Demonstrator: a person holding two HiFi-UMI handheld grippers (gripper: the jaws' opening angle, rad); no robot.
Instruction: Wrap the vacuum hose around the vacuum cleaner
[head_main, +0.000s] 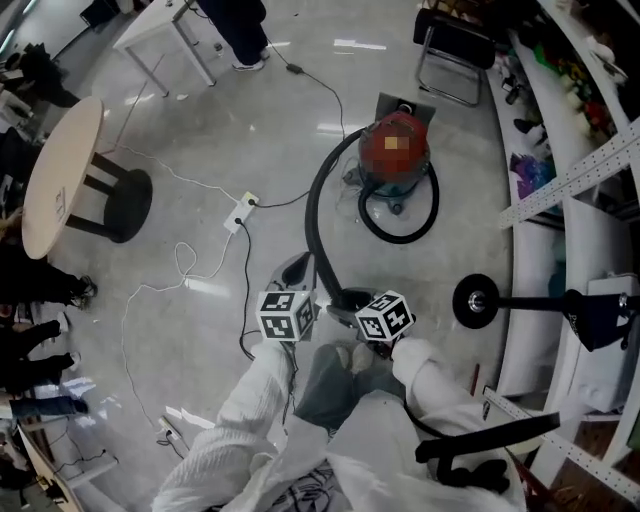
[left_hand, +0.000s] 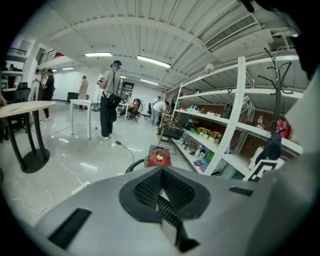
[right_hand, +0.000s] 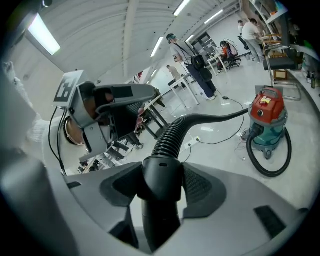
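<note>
The vacuum cleaner (head_main: 395, 150) has a red top and a teal body and stands on the floor ahead (right_hand: 267, 120) (left_hand: 157, 158). Its black ribbed hose (head_main: 315, 200) arcs from the machine's left side back toward me. Another black loop lies on the floor around the machine's front. My right gripper (head_main: 350, 298) (right_hand: 161, 175) is shut on the hose's smooth end cuff (right_hand: 160, 172). Beyond the cuff the hose (right_hand: 200, 122) runs toward the vacuum. My left gripper (head_main: 296, 270) (left_hand: 161, 192) (right_hand: 150, 92) is beside the right one, shut, with nothing between its pads.
A round table (head_main: 60, 175) stands at the left. A white power strip (head_main: 238, 215) and cables lie on the floor between it and the vacuum. A black chair (head_main: 455, 50) is behind the vacuum. Shelving (head_main: 560, 150) lines the right side, with a stand's round base (head_main: 475, 300) near it. People stand farther off.
</note>
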